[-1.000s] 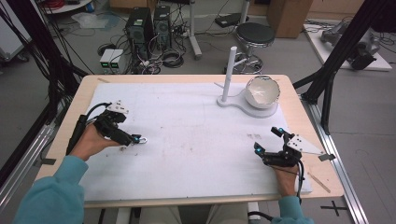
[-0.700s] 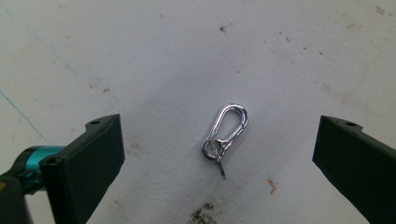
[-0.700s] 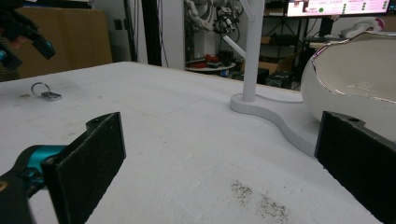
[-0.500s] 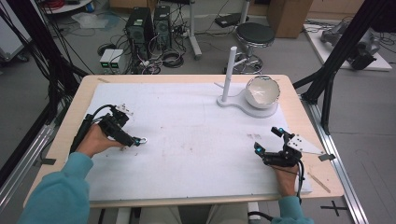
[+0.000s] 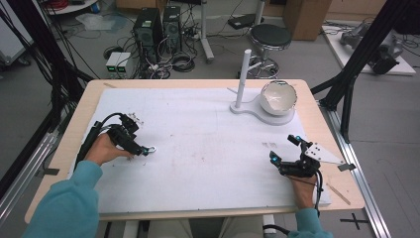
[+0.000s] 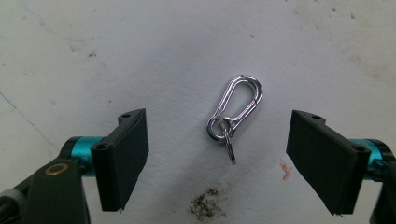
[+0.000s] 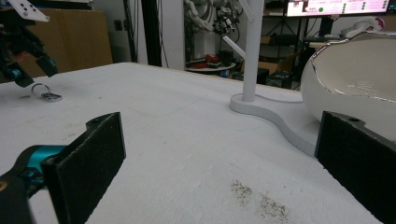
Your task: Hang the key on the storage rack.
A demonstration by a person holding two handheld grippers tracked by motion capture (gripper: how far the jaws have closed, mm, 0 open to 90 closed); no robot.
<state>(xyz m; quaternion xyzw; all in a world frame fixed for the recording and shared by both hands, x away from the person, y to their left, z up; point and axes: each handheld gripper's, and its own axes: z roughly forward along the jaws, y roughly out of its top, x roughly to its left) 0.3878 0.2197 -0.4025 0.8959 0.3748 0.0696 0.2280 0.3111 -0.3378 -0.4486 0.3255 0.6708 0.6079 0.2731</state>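
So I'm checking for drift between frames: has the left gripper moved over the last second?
Yes. In the high view the left gripper has slid slightly nearer the table's front edge, over the carabiner.

A grey floor (image 5: 29, 94) beyond the table (image 5: 74, 129) holds tangled cables (image 5: 173, 62), two computer towers (image 5: 159, 27), a black stool (image 5: 270, 37) and cardboard boxes (image 5: 304, 17).

White bowl (image 5: 278, 97) beside post (image 5: 242, 78).

Overhead wide; jaw cameras close — both perhaps share carabiner (image 6: 235, 113).
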